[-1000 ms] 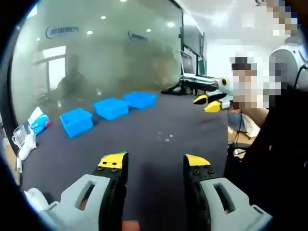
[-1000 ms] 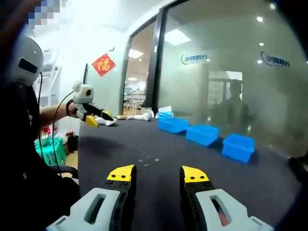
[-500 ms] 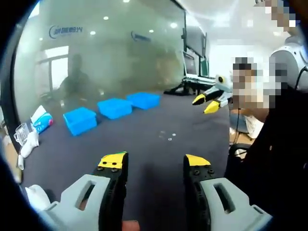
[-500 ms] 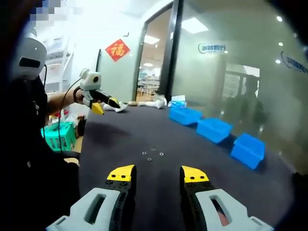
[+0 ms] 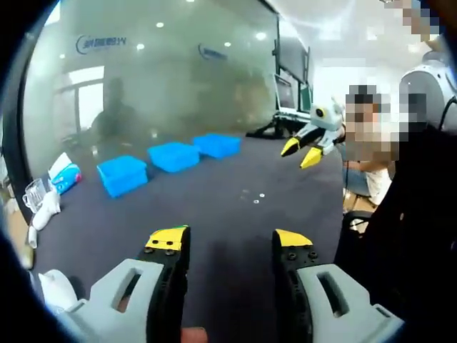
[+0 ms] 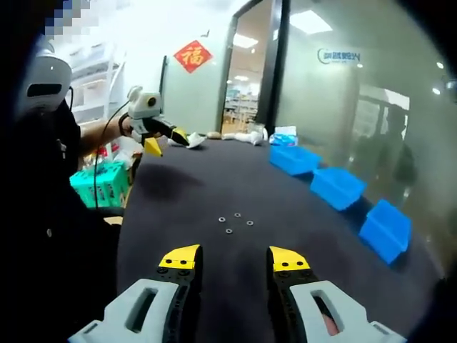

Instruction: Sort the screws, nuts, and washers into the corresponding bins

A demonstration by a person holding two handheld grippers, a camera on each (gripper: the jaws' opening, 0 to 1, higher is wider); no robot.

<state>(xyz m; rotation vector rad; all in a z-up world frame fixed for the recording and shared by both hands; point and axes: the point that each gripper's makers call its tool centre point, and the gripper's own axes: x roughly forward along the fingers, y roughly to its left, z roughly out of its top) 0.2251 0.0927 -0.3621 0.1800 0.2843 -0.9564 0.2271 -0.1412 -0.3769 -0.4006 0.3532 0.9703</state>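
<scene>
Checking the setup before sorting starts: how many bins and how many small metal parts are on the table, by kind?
Blue bins: 3
Small metal parts, loose on the dark table, too small to tell screw, nut or washer: 4
Total: 7

Left gripper (image 5: 231, 243), right gripper (image 6: 233, 257): grey slotted bodies, black screwed jaws, yellow tips; person's dark sleeve (image 6: 50, 236)

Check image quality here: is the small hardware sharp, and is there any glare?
Left gripper view: small hardware is tiny and soft, types unreadable; ceiling lights reflect as dots in the glass wall. Right gripper view: hardware is clearer; blue bins bend with fisheye distortion.
</scene>
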